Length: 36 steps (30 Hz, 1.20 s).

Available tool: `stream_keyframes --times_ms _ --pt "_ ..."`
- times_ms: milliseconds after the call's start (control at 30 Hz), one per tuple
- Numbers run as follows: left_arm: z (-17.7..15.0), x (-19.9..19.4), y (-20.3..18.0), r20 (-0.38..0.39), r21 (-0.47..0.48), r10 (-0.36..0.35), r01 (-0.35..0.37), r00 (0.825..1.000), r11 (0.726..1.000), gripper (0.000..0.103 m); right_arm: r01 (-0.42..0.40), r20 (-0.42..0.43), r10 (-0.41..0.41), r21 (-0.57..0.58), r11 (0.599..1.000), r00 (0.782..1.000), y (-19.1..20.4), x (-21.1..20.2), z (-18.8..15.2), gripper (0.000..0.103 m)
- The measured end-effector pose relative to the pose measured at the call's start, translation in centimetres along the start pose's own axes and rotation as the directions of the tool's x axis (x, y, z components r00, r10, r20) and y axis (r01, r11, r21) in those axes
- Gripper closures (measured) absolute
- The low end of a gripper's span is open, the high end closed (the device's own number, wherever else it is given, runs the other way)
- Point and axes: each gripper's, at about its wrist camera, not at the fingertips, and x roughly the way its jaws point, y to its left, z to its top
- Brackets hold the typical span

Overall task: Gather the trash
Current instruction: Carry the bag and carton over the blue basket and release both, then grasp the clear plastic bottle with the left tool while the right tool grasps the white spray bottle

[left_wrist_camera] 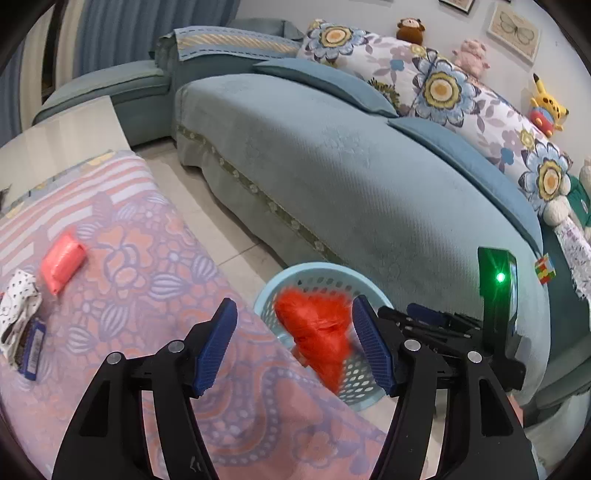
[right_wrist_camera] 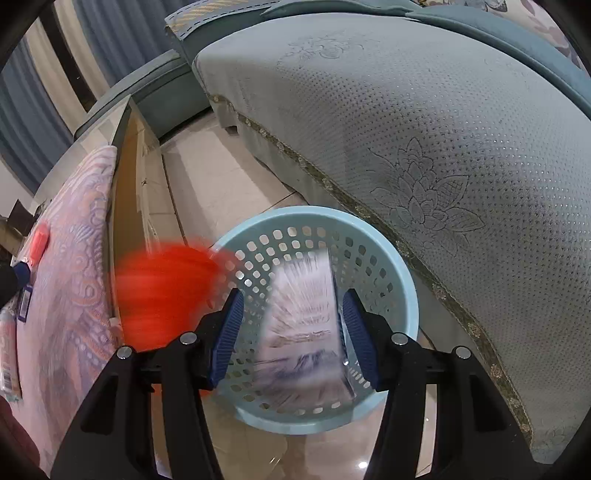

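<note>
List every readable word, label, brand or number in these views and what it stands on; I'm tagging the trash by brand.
No text can be read in either view.
Blue packet on the table: it carries a white label, too small and blurred to read.
White patterned wrapper beside it: only dots, no words visible.
White item over the basket: motion-blurred, print illegible.
Framed pictures on the wall: no legible lettering.

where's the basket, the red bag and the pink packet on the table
basket (right_wrist_camera: 406, 280): right wrist view, bare right rim
red bag (left_wrist_camera: 317, 325): left wrist view, middle of the blurred bundle over the basket
pink packet (left_wrist_camera: 62, 262): left wrist view, middle of its top face
</note>
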Motion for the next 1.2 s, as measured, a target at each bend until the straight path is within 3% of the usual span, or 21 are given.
stream_keyframes --times_ms 133,333,533,700,867,933,1033,1200 --pt "-0.2 -1.8 0.5 0.019 -0.009 0.002 -0.002 1.0 1.0 0.04 0.01 0.014 -0.01 -0.02 1.0 1.0 0.6 -0.9 -0.3 0.051" --pt "-0.8 -6.6 1.7 0.077 -0.047 0.005 -0.002 0.997 0.999 0.04 -0.061 0.086 0.067 -0.077 0.995 0.994 3.2 -5.1 -1.0 0.051" --pt "-2.6 -13.8 3.7 0.17 -0.117 0.046 -0.026 0.984 0.993 0.036 -0.141 0.171 0.178 -0.208 0.968 0.969 9.4 -10.4 -1.9 0.051" --pt "-5.8 -20.1 7.5 0.229 -0.201 0.146 -0.1 0.962 0.974 0.034 -0.194 0.19 0.267 -0.334 0.922 0.945 16.2 -13.6 -4.1 0.051" --pt "-9.2 -24.9 13.2 0.226 -0.295 0.283 -0.212 0.932 0.932 0.034 -0.245 0.151 0.336 -0.428 0.87 0.93 22.6 -14.2 -6.0 0.051" --pt "-10.4 -26.5 16.1 0.214 -0.332 0.334 -0.253 0.918 0.909 0.034 -0.264 0.123 0.359 -0.473 0.841 0.925 25.5 -14.1 -7.0 0.059" --pt "-11.7 -27.8 20.2 0.176 -0.376 0.383 -0.297 0.907 0.878 0.034 -0.296 0.073 0.39 -0.53 0.795 0.918 29.3 -13.7 -8.6 0.064" --pt "-12.9 -27.4 25.4 0.111 -0.388 0.413 -0.344 0.904 0.855 0.034 -0.346 -0.015 0.415 -0.58 0.738 0.91 34.8 -12.4 -10.8 0.065"
